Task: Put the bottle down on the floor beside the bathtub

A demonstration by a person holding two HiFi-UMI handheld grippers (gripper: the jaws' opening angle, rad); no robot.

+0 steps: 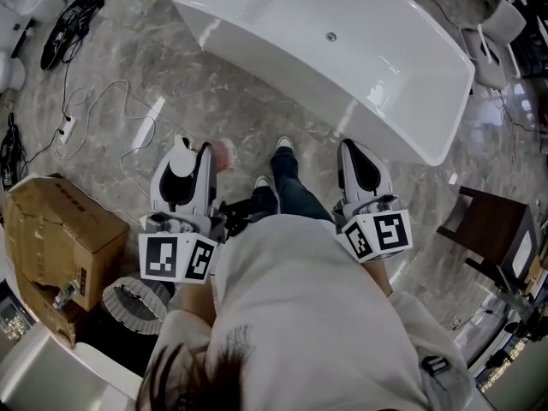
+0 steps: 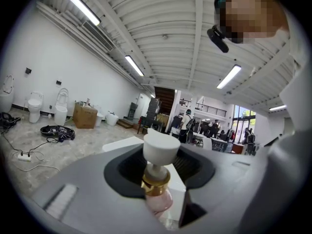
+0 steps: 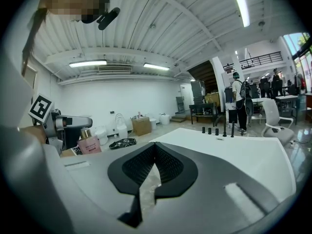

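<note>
A pink bottle (image 1: 224, 153) with a gold collar and a white cap (image 2: 161, 147) sits between the jaws of my left gripper (image 1: 193, 147), which is shut on it near its neck. In the right gripper view the bottle (image 3: 88, 144) hangs upright under that gripper, in the air, well above the floor. The white bathtub (image 1: 342, 58) stands ahead on the marble floor (image 1: 214, 92), apart from both grippers. My right gripper (image 1: 360, 149) is held level at the right, shut, with nothing between its pads (image 3: 155, 147).
A cardboard box (image 1: 60, 229) stands at the left, with a power strip and cables (image 1: 67, 127) beyond it. A dark wooden stool (image 1: 492, 229) is at the right. The person's shoes (image 1: 282, 148) rest between the grippers and the tub. Toilets (image 2: 34, 106) line the far wall.
</note>
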